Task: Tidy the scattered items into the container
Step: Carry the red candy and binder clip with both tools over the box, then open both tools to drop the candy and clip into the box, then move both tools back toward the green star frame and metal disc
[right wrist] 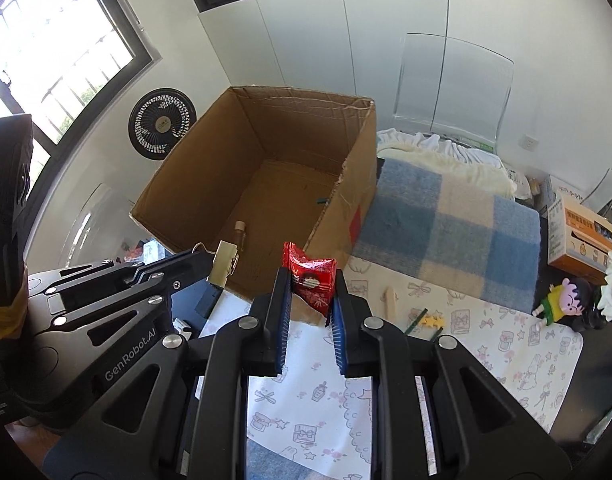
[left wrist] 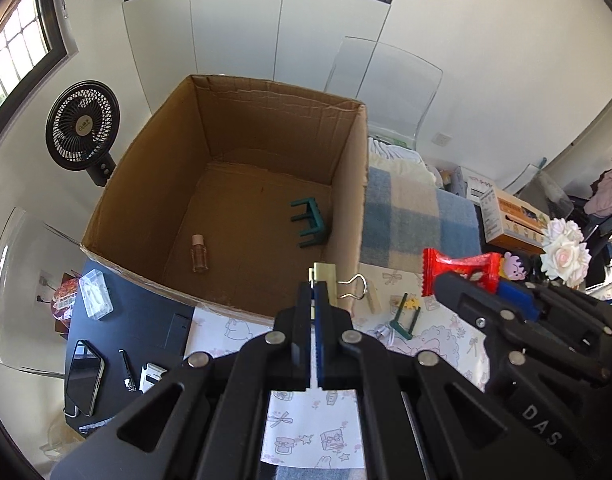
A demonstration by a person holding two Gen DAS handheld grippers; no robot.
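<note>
Cardboard box, open at the top and taken here as the landmark, stands on the table. On its floor lie a small green stool, tipped on its side near the right wall, and a small bottle nearer the front wall.

Blue-and-cream checked blanket lies folded against the box's right wall. A white patterned mat is spread in front of the box and the blanket; on it, still outside the box, are a wooden stick, a second small green piece with a yellow star, and, further to the right, a cartoon figure.

Left gripper: fingers clenched on a brass-coloured binder clip, which is held just above the box's front rim.

Right gripper: fingers grasping a red snack packet by its lower part, the packet standing upright between the blue pads, just short of the box's front right corner.

Step in hand, as judged: transport, with both loads carried together toward the box and neither yet released. The next move calls for bringing each gripper over the rim, well inside the walls, then opening the fingers so that clip and packet drop onto the floor of the box. The remaining pieces on the mat would follow.
</note>
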